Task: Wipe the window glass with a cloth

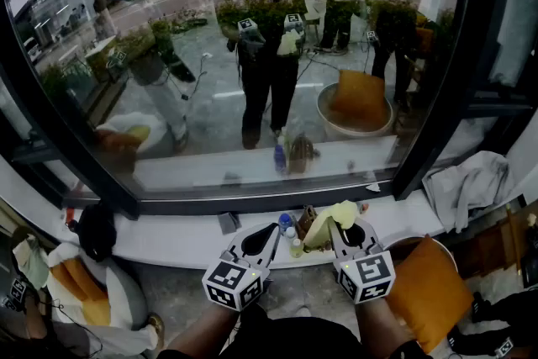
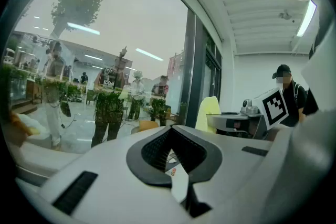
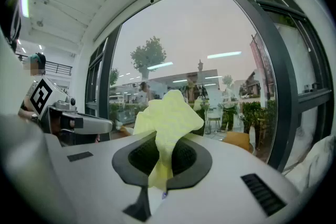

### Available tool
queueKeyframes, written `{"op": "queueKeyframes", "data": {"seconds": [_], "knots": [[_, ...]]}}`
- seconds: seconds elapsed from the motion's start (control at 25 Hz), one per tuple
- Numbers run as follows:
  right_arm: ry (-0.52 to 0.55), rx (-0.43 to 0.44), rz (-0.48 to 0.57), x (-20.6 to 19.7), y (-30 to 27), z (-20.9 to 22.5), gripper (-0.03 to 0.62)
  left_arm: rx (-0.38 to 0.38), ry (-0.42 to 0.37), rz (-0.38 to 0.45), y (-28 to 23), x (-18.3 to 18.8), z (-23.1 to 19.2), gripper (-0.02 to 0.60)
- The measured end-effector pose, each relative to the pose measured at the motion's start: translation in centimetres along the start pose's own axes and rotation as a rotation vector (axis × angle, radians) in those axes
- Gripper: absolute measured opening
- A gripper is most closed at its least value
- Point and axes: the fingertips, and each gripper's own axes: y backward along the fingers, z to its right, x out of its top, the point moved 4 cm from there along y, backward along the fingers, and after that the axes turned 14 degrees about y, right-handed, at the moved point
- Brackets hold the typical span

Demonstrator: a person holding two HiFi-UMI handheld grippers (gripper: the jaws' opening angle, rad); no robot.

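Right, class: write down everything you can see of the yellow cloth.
The cloth is pale yellow, soft and thin-looking, and crumpled rather than folded. The right gripper is shut on its lower part, so a bunched, creased tuft stands out past the jaws and a narrow strip runs back between them. It is held low, in front of the white sill and apart from the window glass. Only the gripper appears to touch it.
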Motion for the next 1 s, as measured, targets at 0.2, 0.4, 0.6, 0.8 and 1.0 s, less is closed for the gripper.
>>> {"op": "queueKeyframes", "data": {"seconds": [0.2, 0.4, 0.6, 0.8, 1.0], "knots": [[0.002, 0.000, 0.002, -0.1, 0.1, 0.2, 0.043, -0.002, 0.003, -0.002, -0.2, -0.1, 0.2, 0.008], [0.001, -0.002, 0.001, -0.1, -0.1, 0.4, 0.043, -0.004, 0.000, -0.004, -0.3, 0.0, 0.2, 0.008], [-0.033, -0.003, 0.017, -0.2, 0.0, 0.8, 0.043, -0.005, -0.004, -0.008, -0.7, -0.1, 0.2, 0.008], [-0.033, -0.010, 0.012, -0.6, 0.0, 1.4, 0.043, -0.005, -0.008, -0.010, -1.2, -0.2, 0.3, 0.008], [-0.041, -0.016, 0.010, -0.5, -0.5, 1.8, 0.043, -0.009, -0.008, -0.014, -1.7, 0.1, 0.0, 0.008]]}}
